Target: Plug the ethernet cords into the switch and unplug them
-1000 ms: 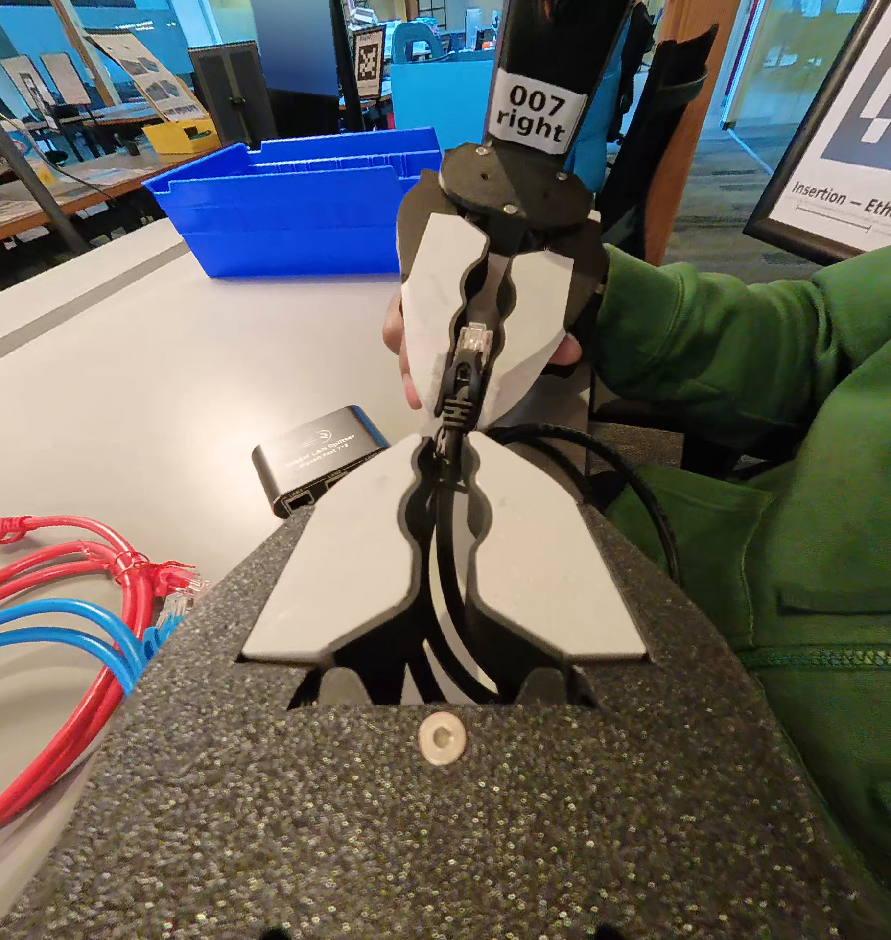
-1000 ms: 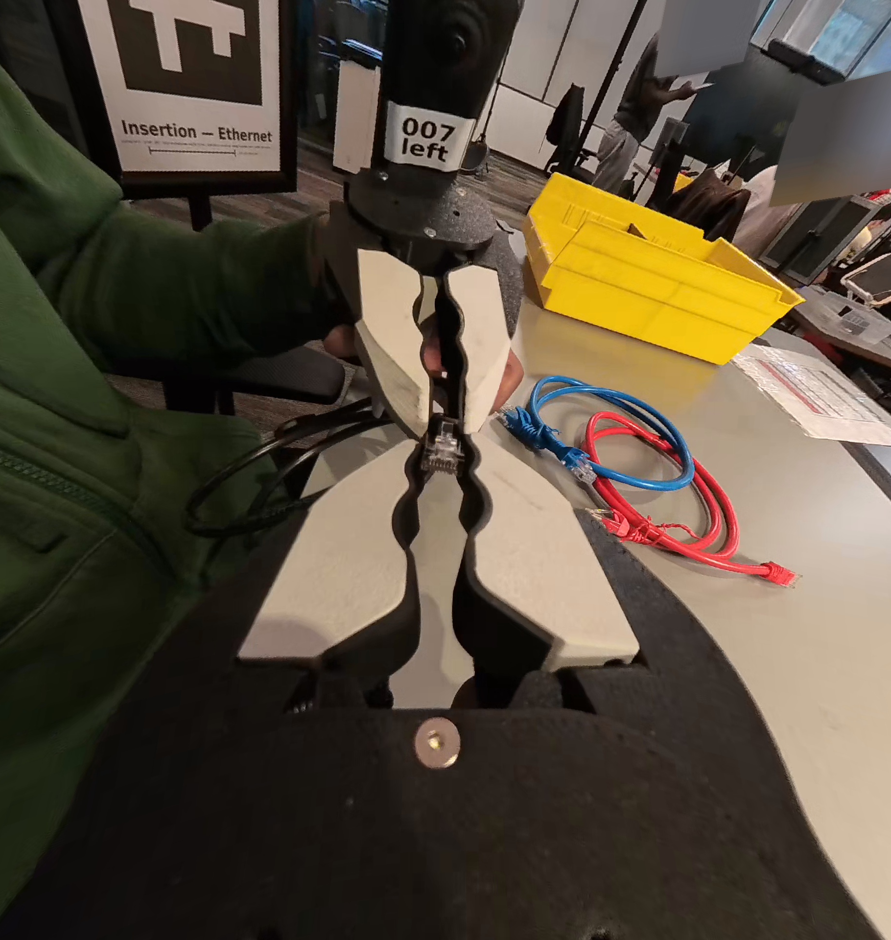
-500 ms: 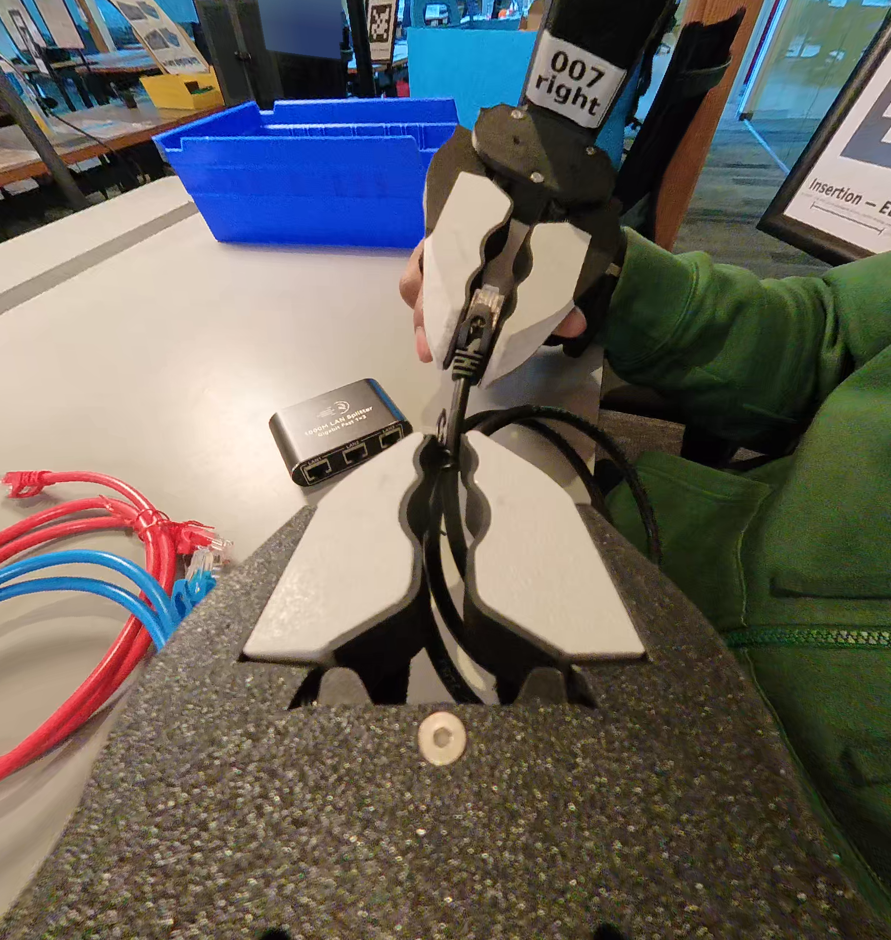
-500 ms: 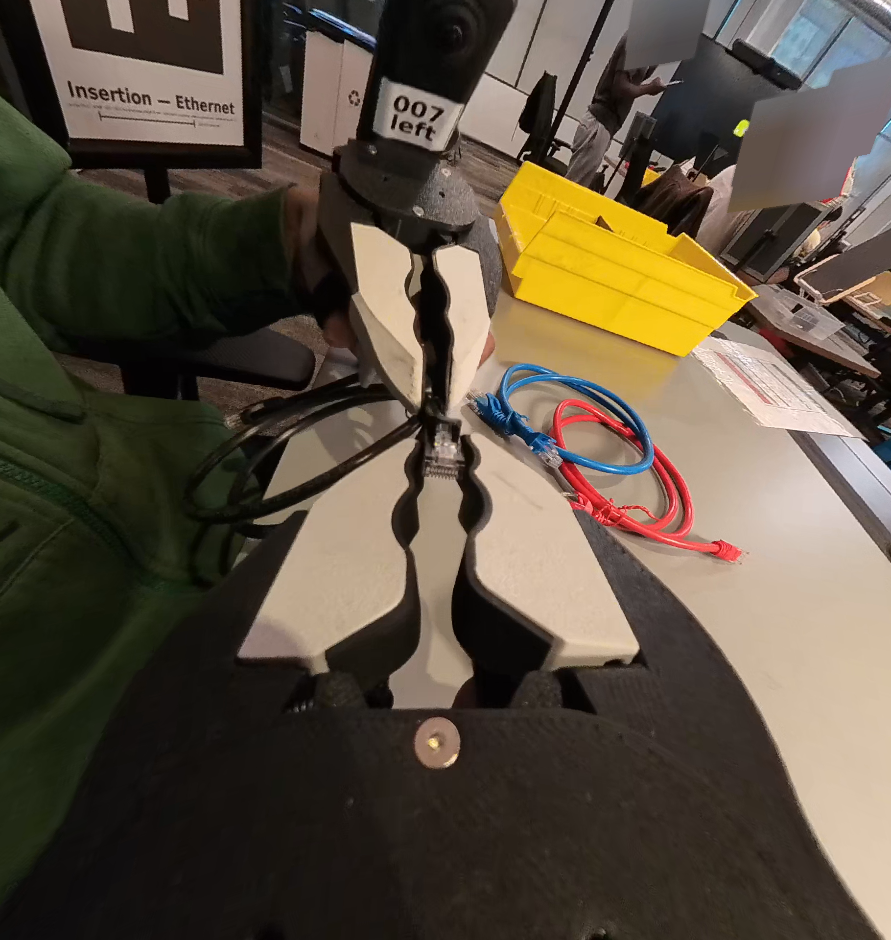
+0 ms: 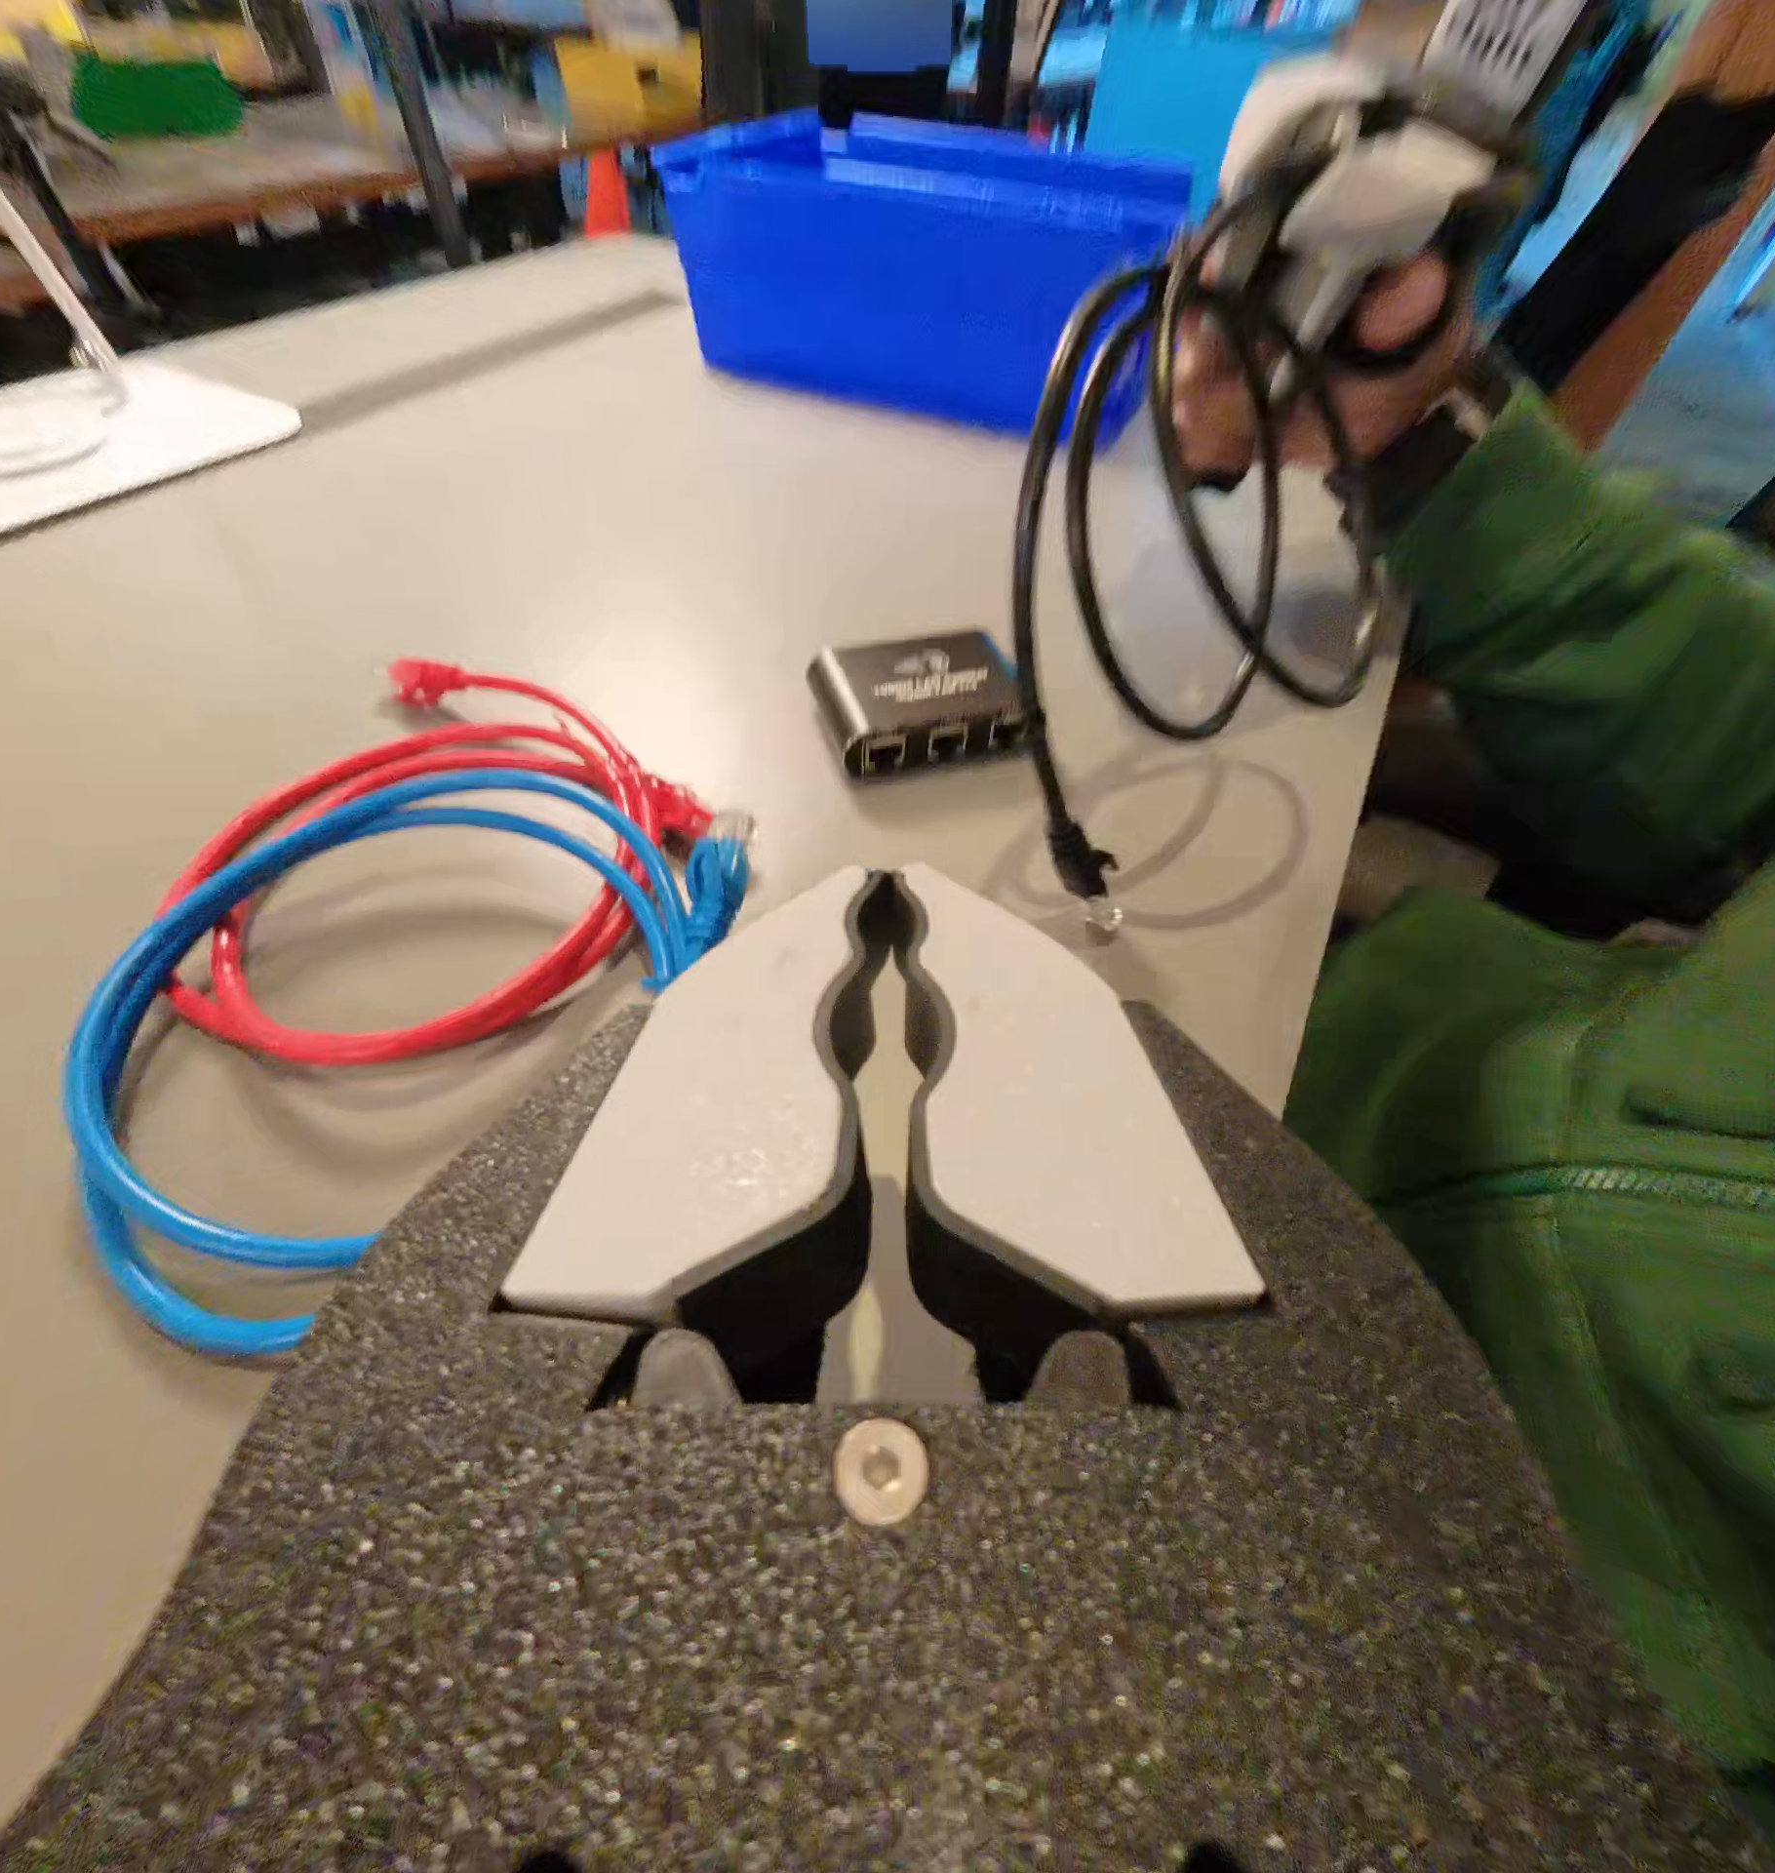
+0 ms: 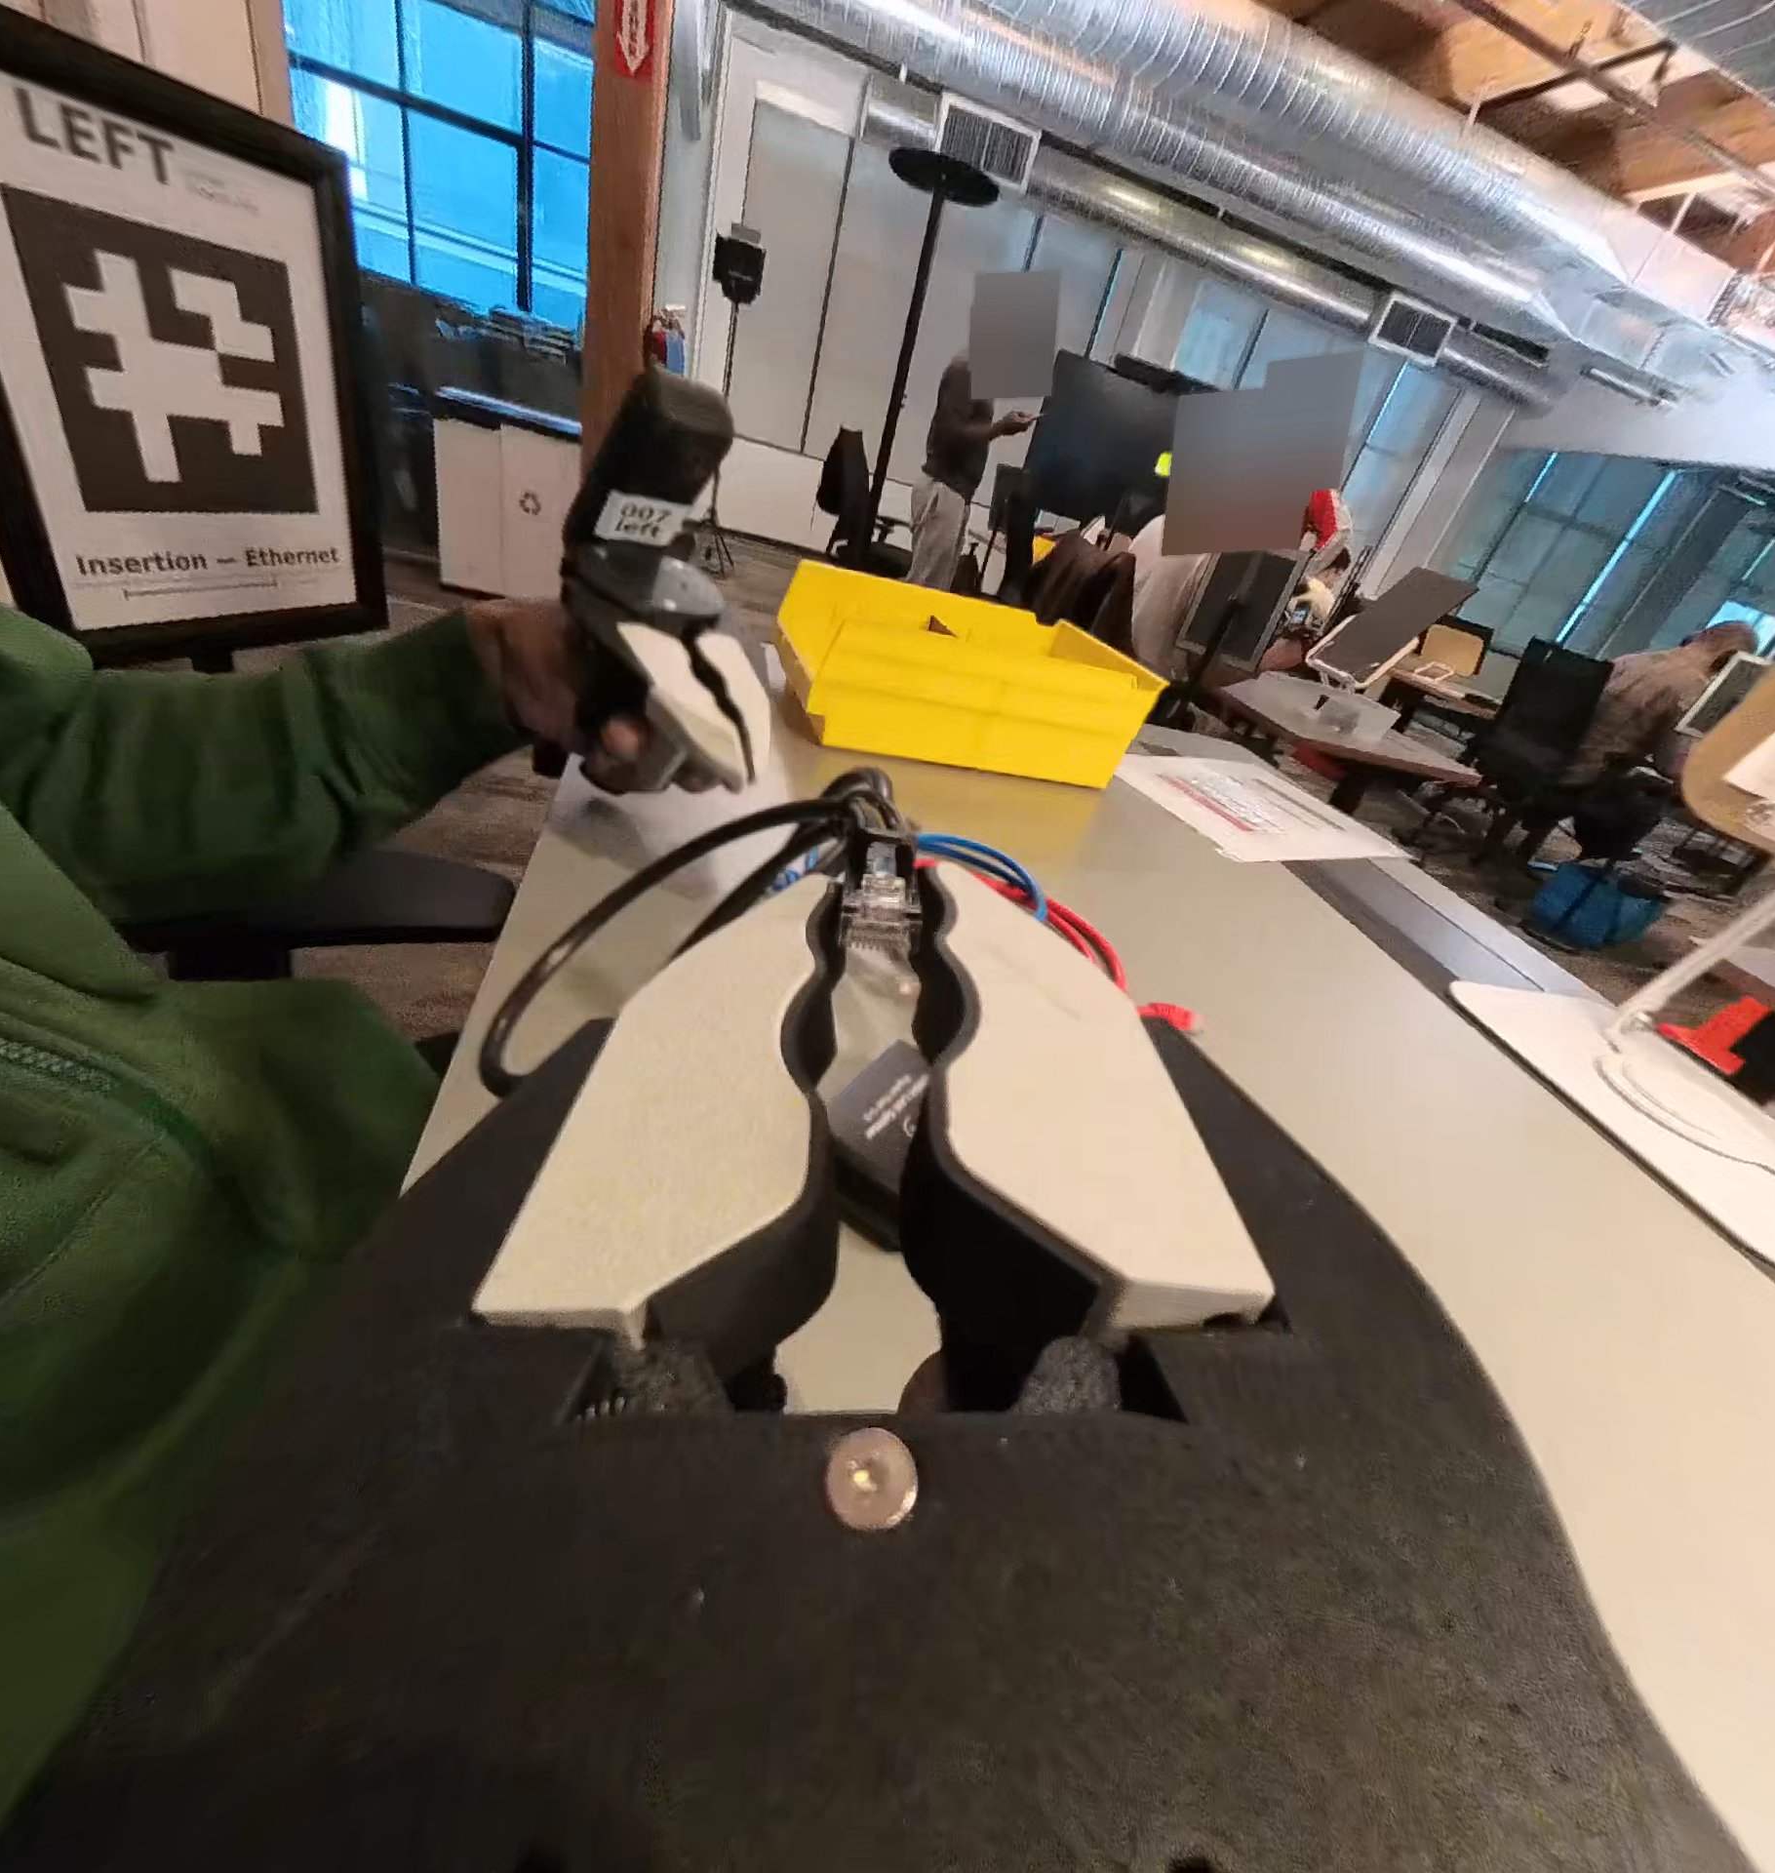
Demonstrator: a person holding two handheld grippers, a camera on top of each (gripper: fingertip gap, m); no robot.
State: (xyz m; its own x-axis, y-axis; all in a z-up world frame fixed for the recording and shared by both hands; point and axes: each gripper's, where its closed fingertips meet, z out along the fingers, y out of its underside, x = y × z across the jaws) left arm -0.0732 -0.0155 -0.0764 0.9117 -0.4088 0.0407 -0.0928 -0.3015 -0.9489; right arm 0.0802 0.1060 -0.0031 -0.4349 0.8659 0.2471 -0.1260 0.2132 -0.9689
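Black, floppy ethernet cord point(image 5: 1056, 476) dangles coiled from the right gripper point(image 6: 878, 912), clamped on its rigid clear plug point(image 6: 875, 897), above the small black switch point(image 5: 919, 699). Left gripper point(image 5: 883, 892) closed, empty.

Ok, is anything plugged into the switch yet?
No. The switch lies on the table with the three ports on its visible side empty; the black cord's free plug dangles beside it.

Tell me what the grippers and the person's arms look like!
Each gripper has two flat, pale grey fingers with wavy black inner edges, on a speckled black body with one silver screw. The left gripper carries a white label. The sleeves are green.
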